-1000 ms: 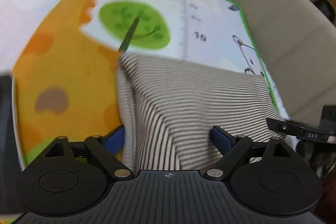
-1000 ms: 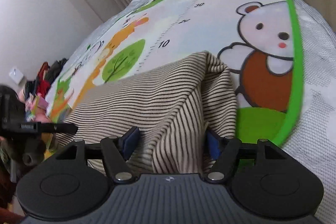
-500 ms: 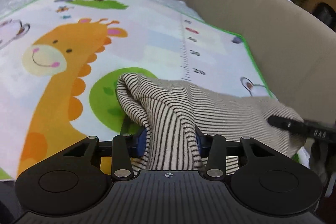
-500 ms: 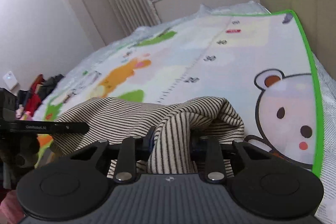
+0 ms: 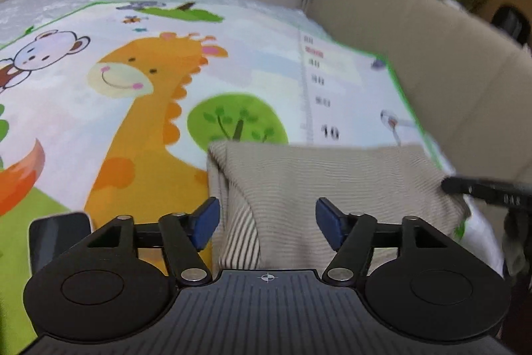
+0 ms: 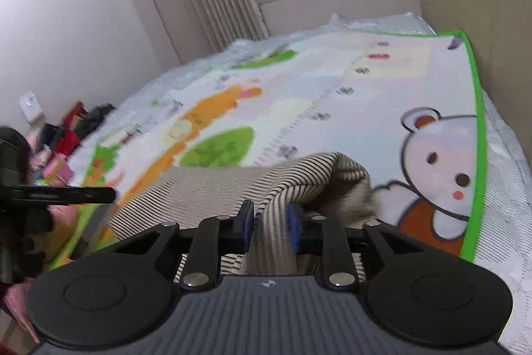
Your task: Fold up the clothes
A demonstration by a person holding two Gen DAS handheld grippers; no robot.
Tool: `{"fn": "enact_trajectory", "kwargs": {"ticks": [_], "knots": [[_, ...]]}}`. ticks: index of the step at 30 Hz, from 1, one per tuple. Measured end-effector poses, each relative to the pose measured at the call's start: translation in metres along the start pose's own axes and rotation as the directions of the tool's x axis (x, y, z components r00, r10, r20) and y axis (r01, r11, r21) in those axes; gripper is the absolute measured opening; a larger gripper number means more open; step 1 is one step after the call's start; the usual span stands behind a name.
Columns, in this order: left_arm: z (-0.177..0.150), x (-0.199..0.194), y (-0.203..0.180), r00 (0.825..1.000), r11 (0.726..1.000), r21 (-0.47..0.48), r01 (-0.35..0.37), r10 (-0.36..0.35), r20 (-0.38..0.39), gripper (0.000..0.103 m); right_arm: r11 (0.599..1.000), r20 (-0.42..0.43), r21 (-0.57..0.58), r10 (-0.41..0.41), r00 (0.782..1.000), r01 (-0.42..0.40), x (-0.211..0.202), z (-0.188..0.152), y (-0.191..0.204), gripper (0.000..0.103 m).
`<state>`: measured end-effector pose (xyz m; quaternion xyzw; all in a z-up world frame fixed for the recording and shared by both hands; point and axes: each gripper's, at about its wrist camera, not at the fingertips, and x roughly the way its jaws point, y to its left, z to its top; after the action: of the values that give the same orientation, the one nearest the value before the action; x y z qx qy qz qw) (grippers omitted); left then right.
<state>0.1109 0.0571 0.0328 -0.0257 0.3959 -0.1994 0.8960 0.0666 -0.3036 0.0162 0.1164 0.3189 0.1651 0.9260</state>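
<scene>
Near the mat's (image 5: 99, 128) right edge, the striped shirt (image 5: 326, 178) is lying sideways, with the left gripper (image 5: 267, 218) hanging wide open over it and the right gripper (image 6: 268, 223) pinching its right fold.

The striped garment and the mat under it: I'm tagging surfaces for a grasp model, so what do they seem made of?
Striped garment: soft knit fabric, likely cotton jersey, matte; it bunches and drapes between the right gripper's fingers. Mat: smooth printed sheet, possibly foam or plastic, with a slight sheen; it lies flat with a crisp green edge.
</scene>
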Motion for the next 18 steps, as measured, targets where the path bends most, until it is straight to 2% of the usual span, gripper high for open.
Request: {"fn": "enact_trajectory", "kwargs": {"ticks": [3,7,11,13,15,18], "knots": [[-0.006,0.005,-0.003,1.0,1.0,0.002,-0.02,0.02,-0.023,0.07,0.998,-0.04,0.006,-0.057,0.998,0.057,0.012,-0.009,-0.003,0.039],[-0.013,0.015,-0.01,0.998,0.998,0.041,-0.044,0.046,-0.041,0.071,0.997,-0.068,0.066,-0.044,0.997,0.049,0.01,-0.03,-0.005,0.048],[-0.015,0.015,-0.01,0.998,0.997,0.061,-0.047,0.049,-0.04,0.071,0.993,-0.066,0.109,-0.032,0.997,0.039,-0.005,-0.04,-0.005,0.049],[-0.016,0.014,-0.007,0.998,0.997,0.056,-0.044,0.046,-0.04,0.071,0.983,-0.062,0.183,0.038,0.997,-0.026,-0.015,-0.043,-0.007,0.051],[-0.018,0.014,-0.002,0.998,0.999,0.031,-0.037,0.038,-0.041,0.072,0.948,-0.079,0.29,0.156,0.985,-0.128,-0.019,-0.048,-0.011,0.051],[-0.019,0.013,0.008,0.999,0.999,-0.036,-0.009,0.007,-0.048,0.072,0.863,-0.126,0.443,0.329,0.936,-0.244,-0.009,-0.062,-0.009,0.051]]}}
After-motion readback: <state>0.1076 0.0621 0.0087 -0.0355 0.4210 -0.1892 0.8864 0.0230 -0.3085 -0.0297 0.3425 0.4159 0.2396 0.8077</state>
